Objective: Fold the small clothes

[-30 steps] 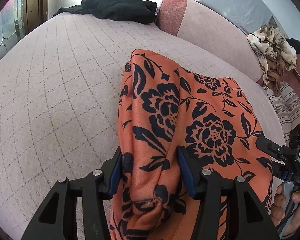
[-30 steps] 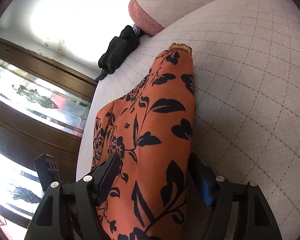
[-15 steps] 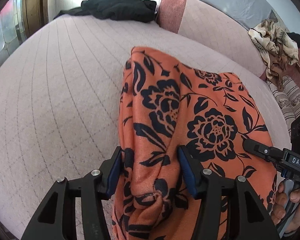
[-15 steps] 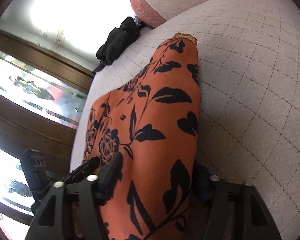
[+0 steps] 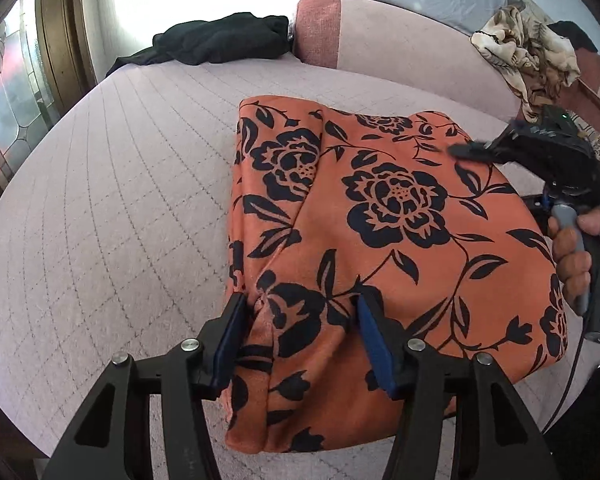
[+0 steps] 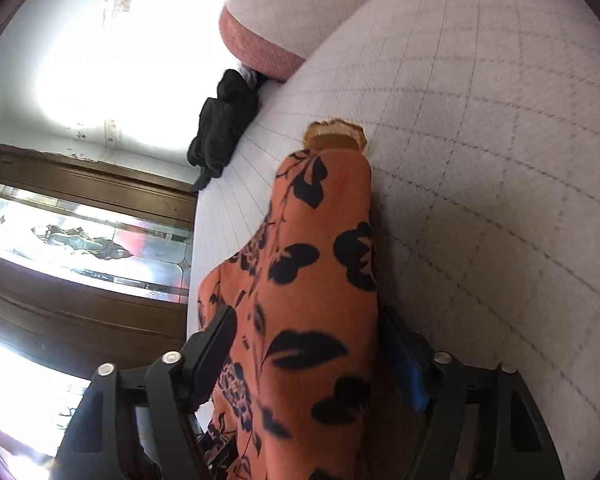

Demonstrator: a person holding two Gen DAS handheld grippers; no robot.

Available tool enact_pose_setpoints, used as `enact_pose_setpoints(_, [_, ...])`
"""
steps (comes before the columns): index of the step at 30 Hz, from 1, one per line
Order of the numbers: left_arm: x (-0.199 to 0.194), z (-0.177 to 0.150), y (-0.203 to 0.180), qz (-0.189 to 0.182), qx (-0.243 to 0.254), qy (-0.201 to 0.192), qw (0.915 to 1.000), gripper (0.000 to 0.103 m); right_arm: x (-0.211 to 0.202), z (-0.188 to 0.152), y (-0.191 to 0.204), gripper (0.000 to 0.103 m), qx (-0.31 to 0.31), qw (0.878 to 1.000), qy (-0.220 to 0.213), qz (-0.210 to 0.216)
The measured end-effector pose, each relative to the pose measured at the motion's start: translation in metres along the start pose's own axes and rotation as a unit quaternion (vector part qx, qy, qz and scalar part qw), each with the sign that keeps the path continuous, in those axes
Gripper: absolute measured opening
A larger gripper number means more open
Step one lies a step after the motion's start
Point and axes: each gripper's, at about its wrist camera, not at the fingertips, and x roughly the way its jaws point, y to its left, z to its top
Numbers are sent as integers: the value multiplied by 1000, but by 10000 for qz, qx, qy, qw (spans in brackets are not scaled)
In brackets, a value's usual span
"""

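Your left claw [image 5: 300,336] grips a bunched fold at the near left edge of the orange cloth [image 5: 380,240], which lies spread on the quilted bed [image 5: 120,220]. Your right claw [image 6: 312,352] has just been closing; cloth fills its gap and meets both pads, so it holds the cloth's right side. A black garment [image 5: 220,40] lies far left; a patterned one [image 5: 528,52] sits far right. No container shows.
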Motion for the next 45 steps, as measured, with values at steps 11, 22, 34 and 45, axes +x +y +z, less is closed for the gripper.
enact_pose_setpoints(11, [0, -4, 6, -124, -149, -80, 9998, 60, -31, -35, 15, 71, -604, 9956, -484, -525])
enact_pose_setpoints(22, [-2, -7, 8, -201, -277, -116, 9993, 61, -50, -138, 56, 29, -1532, 9823, -115, -1074])
enact_pose_setpoints(34, [-32, -8, 42, -949, -974, -643, 9886, 64, -76, -132, 36, 74, -1231, 9888, -463, -700])
enact_pose_setpoints(45, [31, 95, 65, -897, -838, 254, 9921, 55, -45, -85, 36, 76, -1111, 9917, -235, -603])
